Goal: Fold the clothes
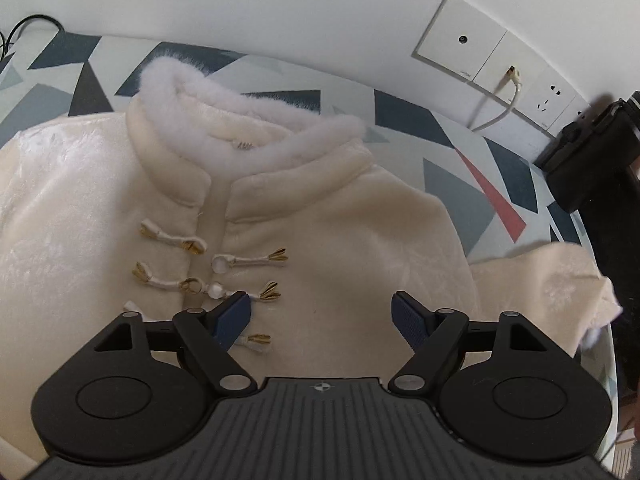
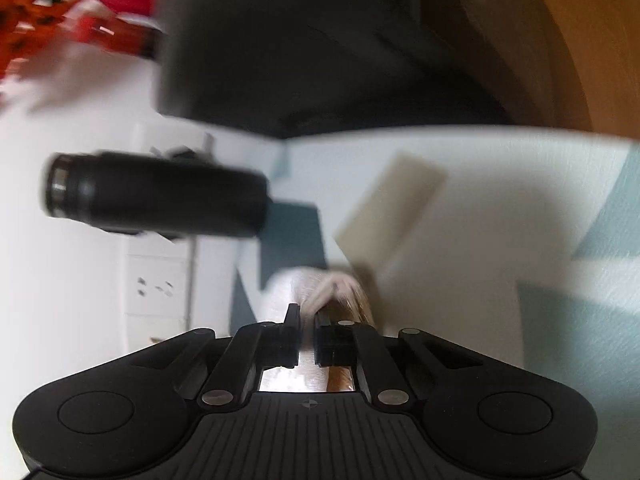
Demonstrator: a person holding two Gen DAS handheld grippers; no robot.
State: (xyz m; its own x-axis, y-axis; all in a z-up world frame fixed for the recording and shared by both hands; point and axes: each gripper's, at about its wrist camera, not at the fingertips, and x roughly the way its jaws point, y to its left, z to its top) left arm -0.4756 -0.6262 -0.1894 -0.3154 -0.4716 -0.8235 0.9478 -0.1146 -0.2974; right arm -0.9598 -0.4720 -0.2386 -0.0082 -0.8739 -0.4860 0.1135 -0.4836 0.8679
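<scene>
Spread wide, my left gripper (image 1: 322, 316) hovers over the cream jacket (image 1: 328, 240) lying flat and unfolded on the patterned table (image 1: 460, 152), while my right gripper (image 2: 307, 334) pinches its sleeve (image 2: 316, 292), folding barely begun.

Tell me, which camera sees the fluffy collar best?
The left wrist view. There the white fluffy collar shows whole and sharp at the top of the cream coat. The right wrist view is blurry and shows no collar, only a bit of pale cloth at the right gripper.
</scene>
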